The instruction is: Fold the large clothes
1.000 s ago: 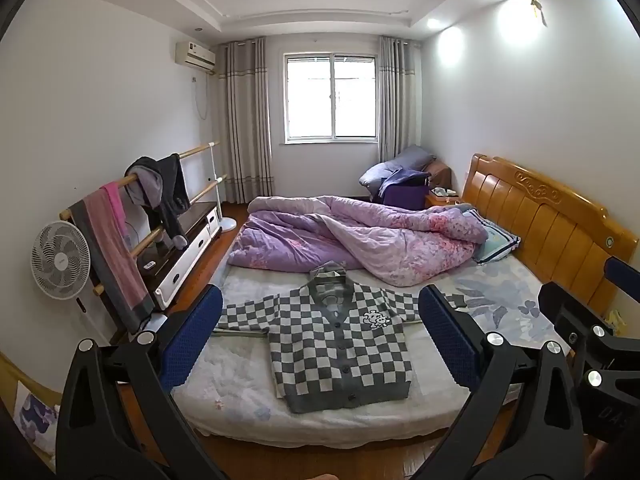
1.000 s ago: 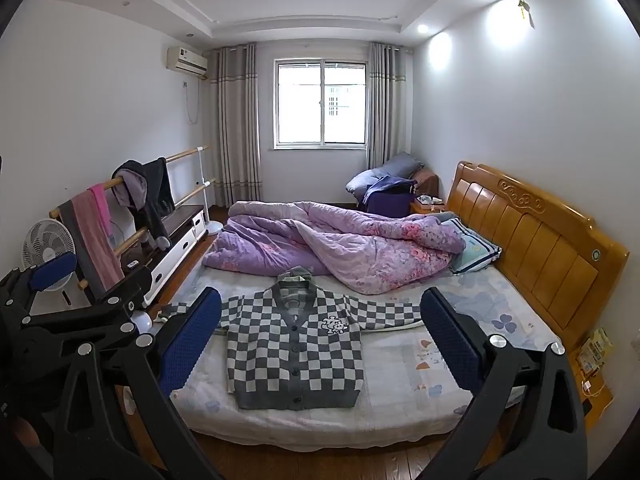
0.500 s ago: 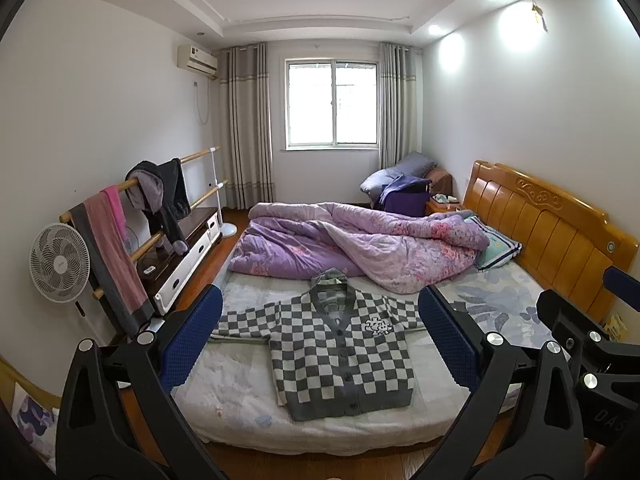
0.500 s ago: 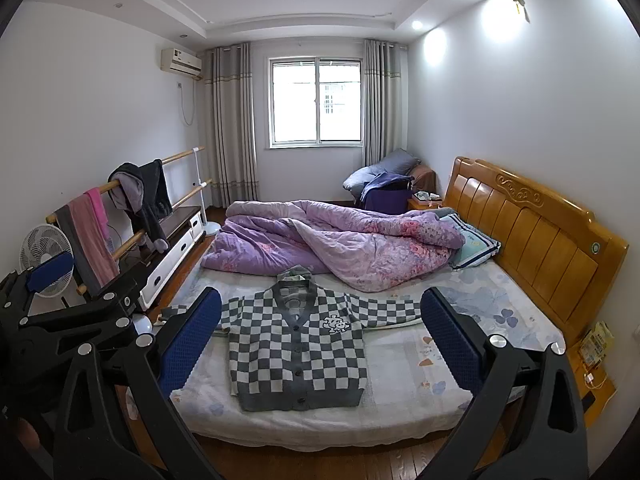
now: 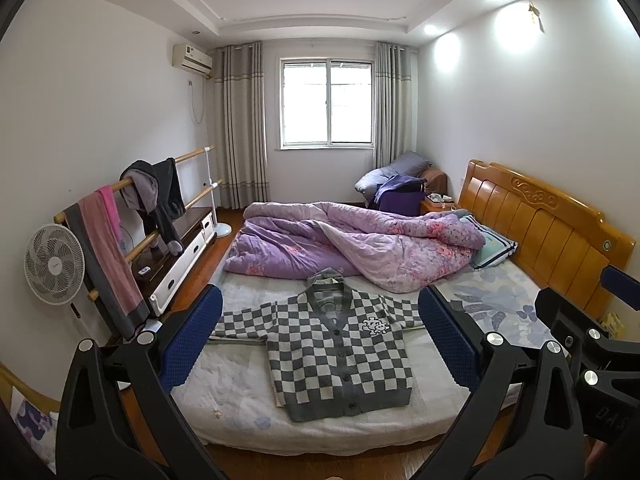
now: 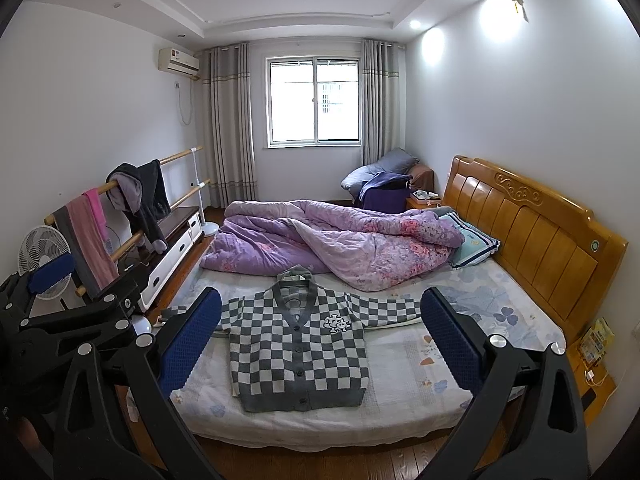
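Observation:
A grey-and-white checkered cardigan [image 5: 336, 352] [image 6: 300, 352] lies flat and buttoned on the bed [image 5: 240, 408], sleeves spread to both sides, hem toward me. My left gripper [image 5: 320, 340] is held well back from the bed's foot, open, with nothing between its blue pads [image 5: 192, 336]. My right gripper [image 6: 320, 340] is likewise open and empty, at a similar distance. Each gripper shows at the edge of the other's view: the right one [image 5: 600, 360] at the right, the left one [image 6: 60, 312] at the left.
A rumpled purple quilt [image 5: 352, 244] covers the far half of the bed, a pillow [image 5: 492, 246] by the wooden headboard [image 5: 552, 224]. At the left stand a clothes rail with hanging garments [image 5: 152, 196], a fan [image 5: 54, 264] and a low cabinet [image 5: 180, 248]. Wooden floor lies before the bed.
Both grippers have tilted slightly down and drifted, so the room and cardigan sit a little lower in view. Neither gripper has opened or shut, and the cardigan has not moved.

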The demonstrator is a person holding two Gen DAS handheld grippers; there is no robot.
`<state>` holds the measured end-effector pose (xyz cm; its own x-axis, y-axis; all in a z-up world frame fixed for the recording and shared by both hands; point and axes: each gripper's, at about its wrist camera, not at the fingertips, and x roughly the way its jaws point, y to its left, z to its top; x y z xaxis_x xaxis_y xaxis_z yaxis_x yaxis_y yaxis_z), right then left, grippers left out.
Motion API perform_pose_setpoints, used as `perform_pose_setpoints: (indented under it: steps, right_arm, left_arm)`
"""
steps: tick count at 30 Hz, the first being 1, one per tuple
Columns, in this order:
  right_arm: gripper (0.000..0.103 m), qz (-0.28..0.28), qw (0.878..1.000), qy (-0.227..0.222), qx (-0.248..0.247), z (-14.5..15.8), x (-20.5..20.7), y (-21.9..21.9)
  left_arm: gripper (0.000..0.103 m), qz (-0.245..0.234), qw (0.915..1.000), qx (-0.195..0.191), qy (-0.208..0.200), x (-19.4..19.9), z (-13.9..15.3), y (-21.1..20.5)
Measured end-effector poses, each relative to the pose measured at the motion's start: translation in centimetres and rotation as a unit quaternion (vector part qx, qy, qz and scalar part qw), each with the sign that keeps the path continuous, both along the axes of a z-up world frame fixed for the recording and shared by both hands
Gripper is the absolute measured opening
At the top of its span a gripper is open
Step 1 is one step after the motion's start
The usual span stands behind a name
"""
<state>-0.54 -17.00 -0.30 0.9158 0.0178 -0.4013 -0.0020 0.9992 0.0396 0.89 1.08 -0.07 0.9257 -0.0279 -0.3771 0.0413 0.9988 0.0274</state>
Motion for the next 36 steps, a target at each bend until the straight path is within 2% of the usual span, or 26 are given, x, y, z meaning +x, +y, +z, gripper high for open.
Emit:
perform_pose_setpoints:
  steps: [36]
  right_arm:
    - [0.096,-0.003,1.0,0.002,0.0,-0.1,0.3,0.3]
  left_arm:
    - [0.098,0.003,1.0,0.003,-0.001,-0.1,0.1,1.0]
